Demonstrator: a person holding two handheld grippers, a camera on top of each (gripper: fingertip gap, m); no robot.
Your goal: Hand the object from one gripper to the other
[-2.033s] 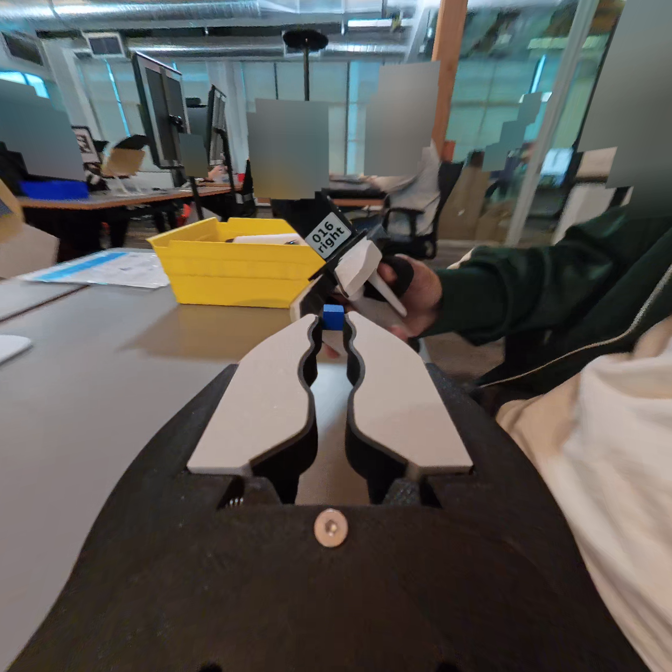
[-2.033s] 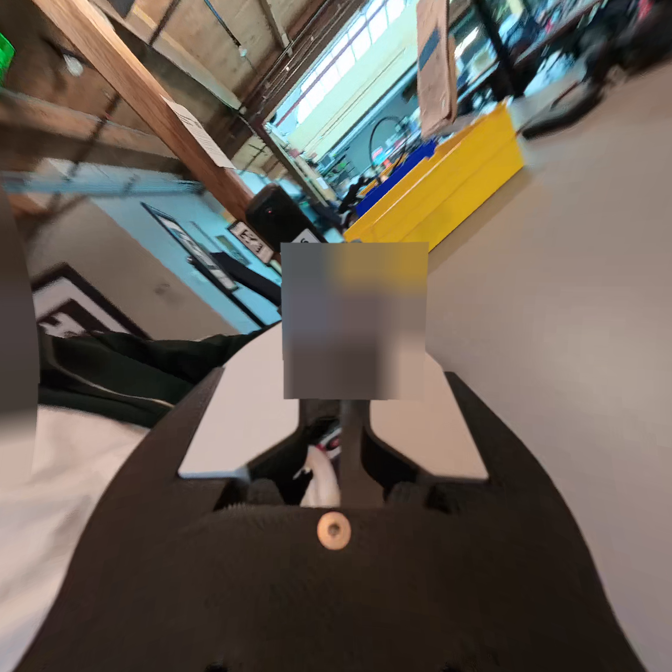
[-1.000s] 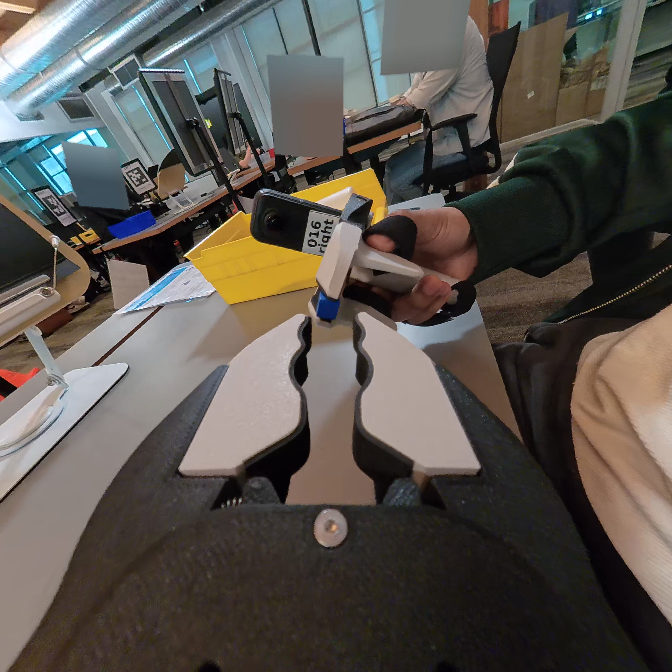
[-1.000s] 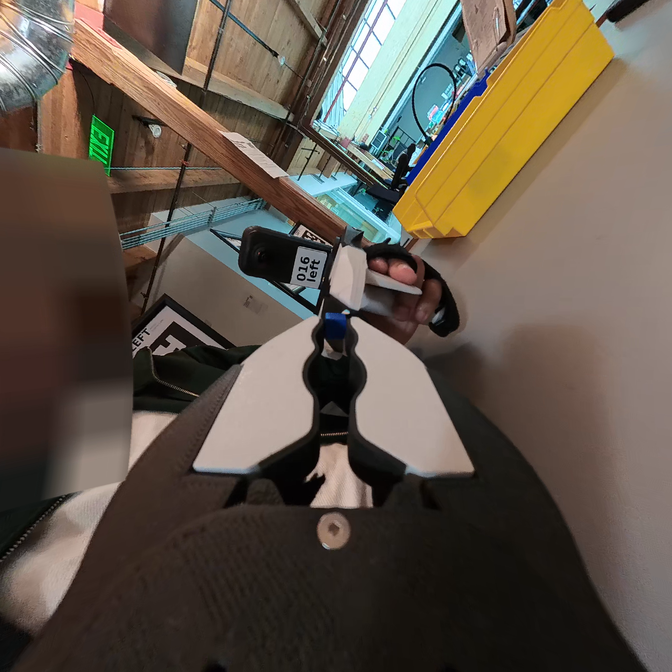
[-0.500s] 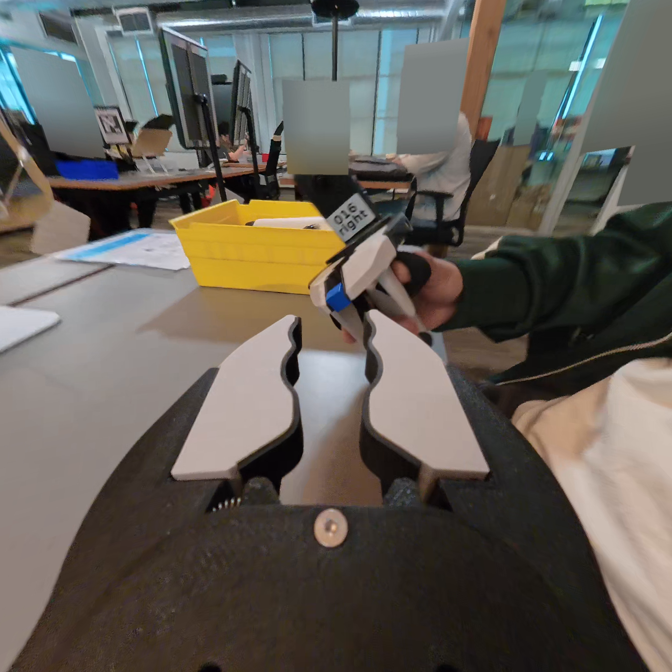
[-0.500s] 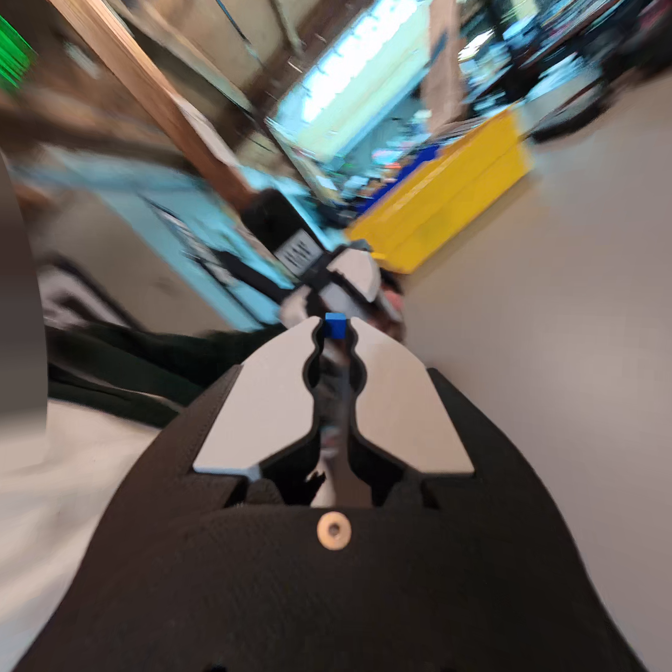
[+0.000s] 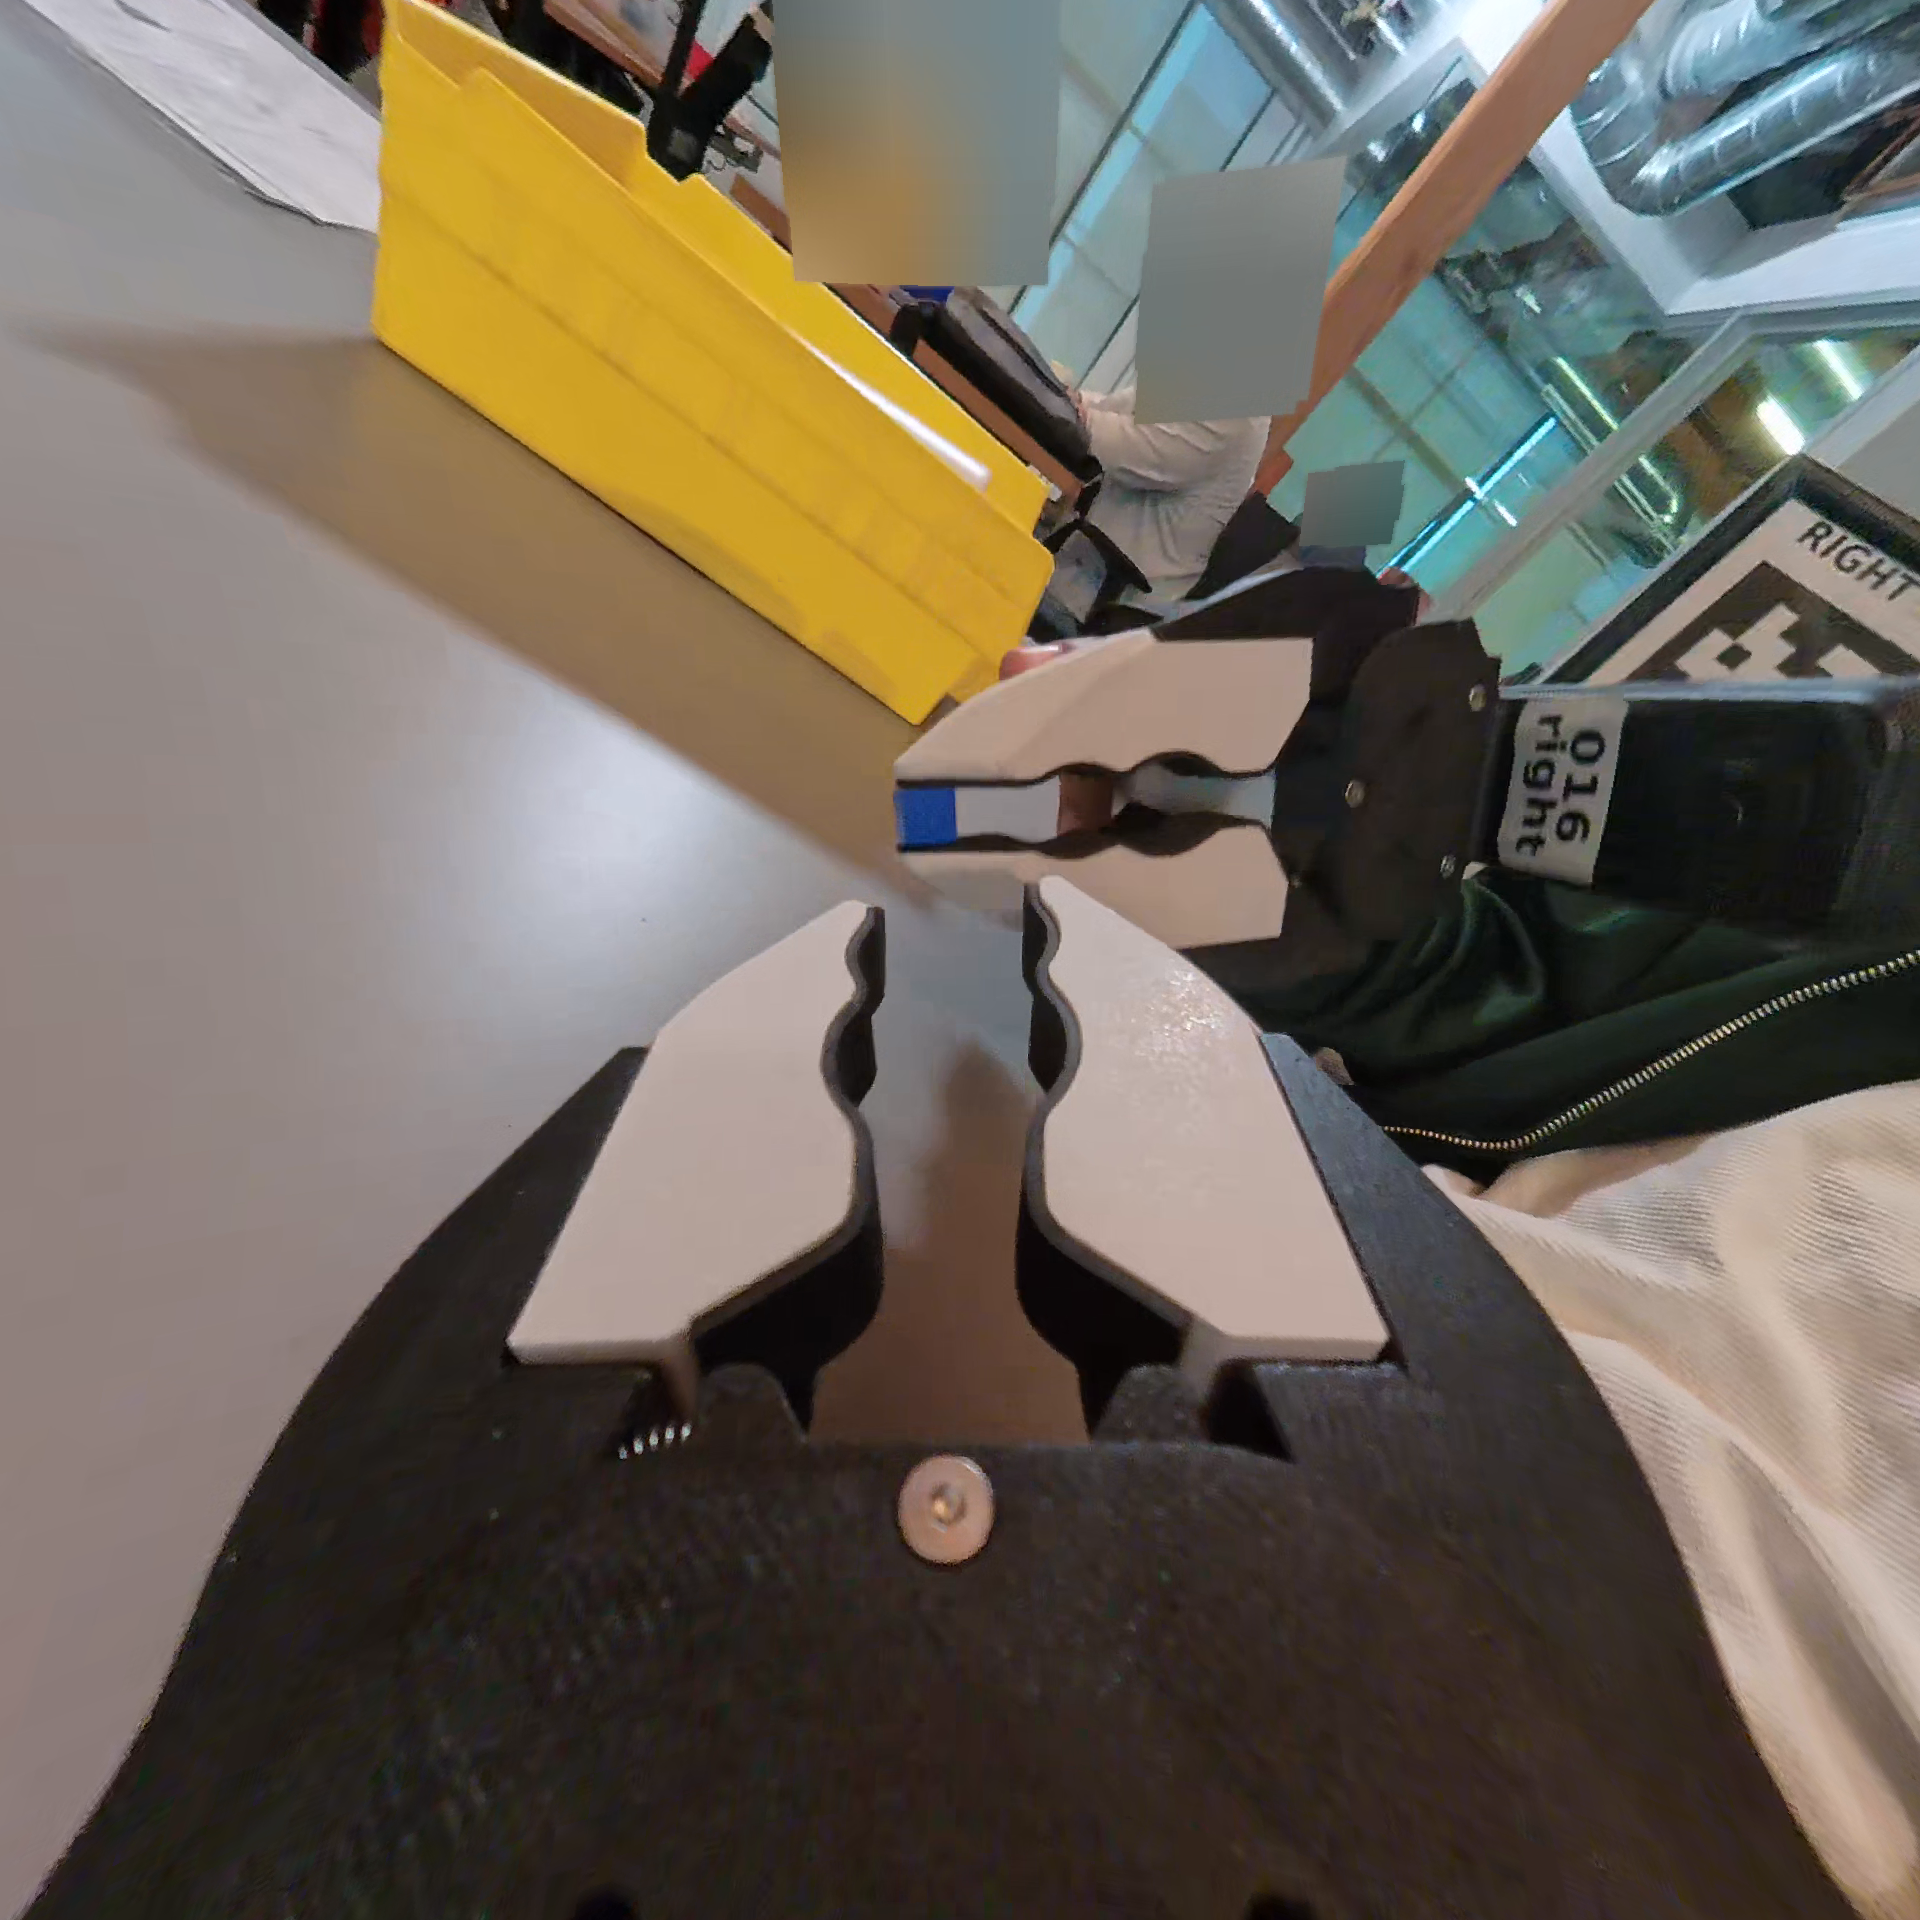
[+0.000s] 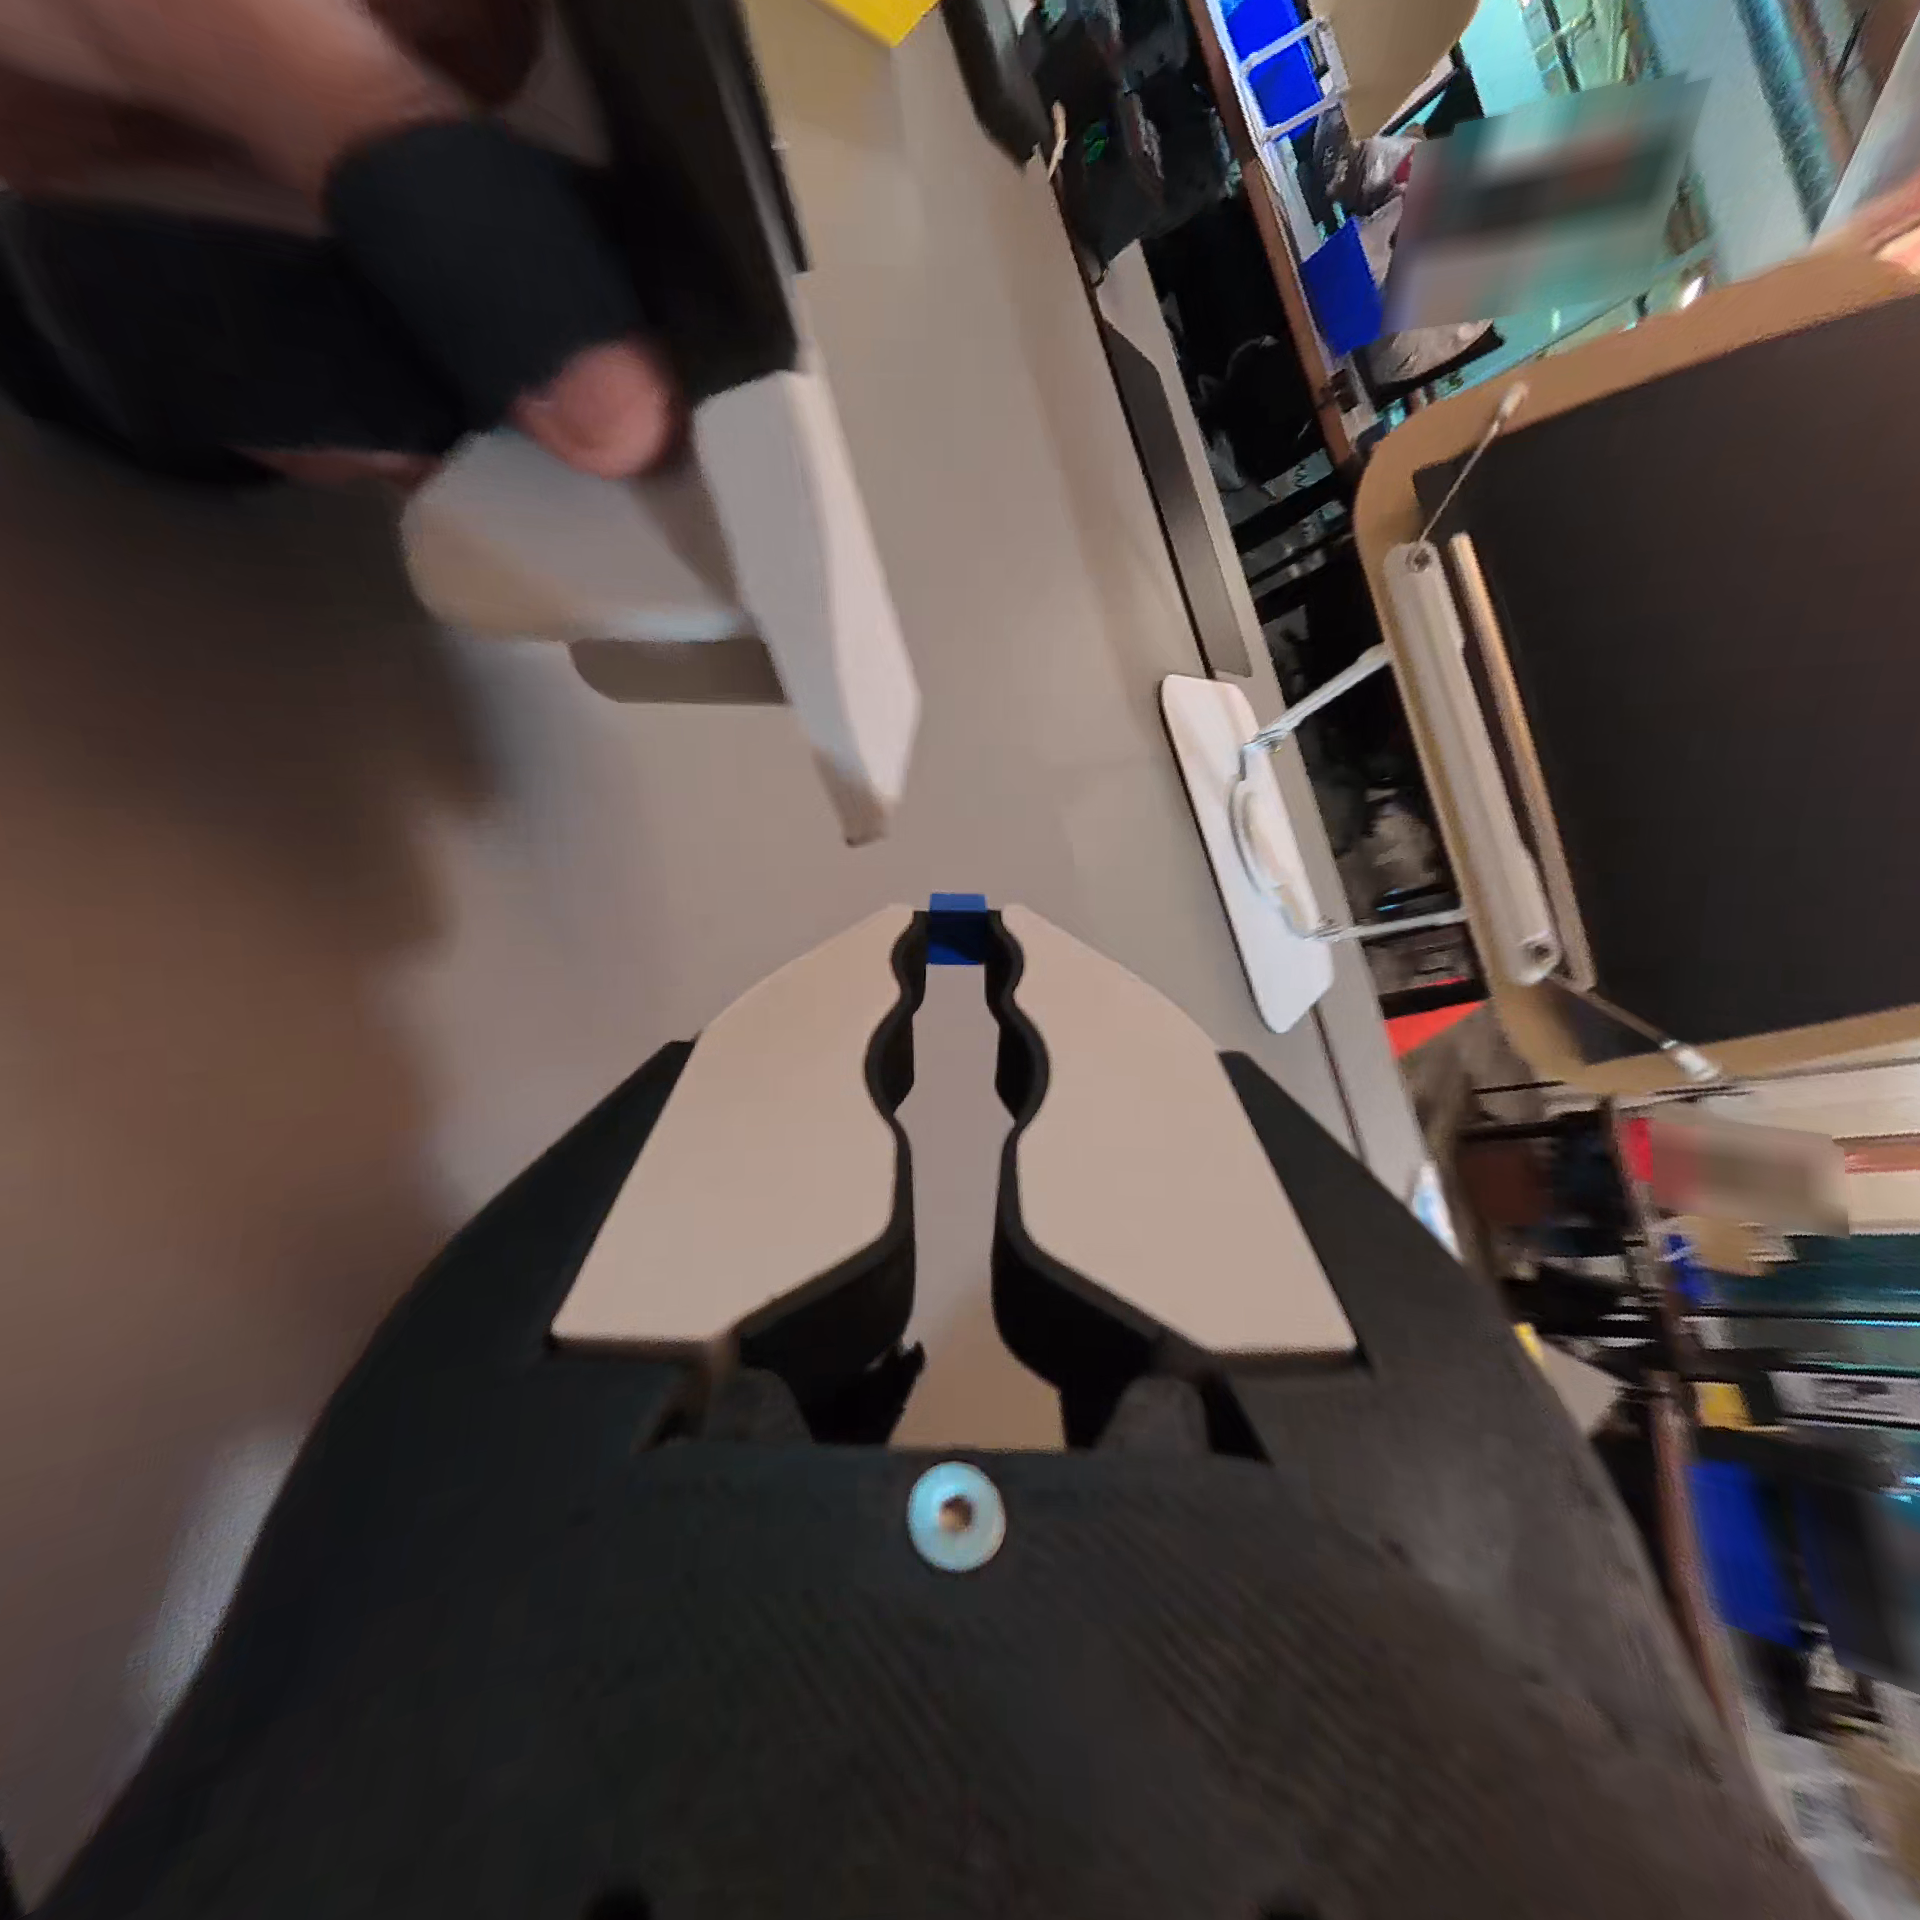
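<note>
Now right tongs (image 7: 906,816) clamp blue block (image 7: 928,817) (at tips), left tongs (image 7: 953,914) agape, seemingly empty, gap between.

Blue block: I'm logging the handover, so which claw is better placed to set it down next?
Right. The right claw is shut on the blue block at its fingertips; the left claw is open and empty, its jaws spread beside the right one over the grey table.

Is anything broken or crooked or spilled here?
Nothing looks broken or spilled. The little blue block is pinched right at the tips of the right gripper, so the hold looks thin. The left gripper is open and empty just below it. The yellow bin sits flat on the table.
</note>
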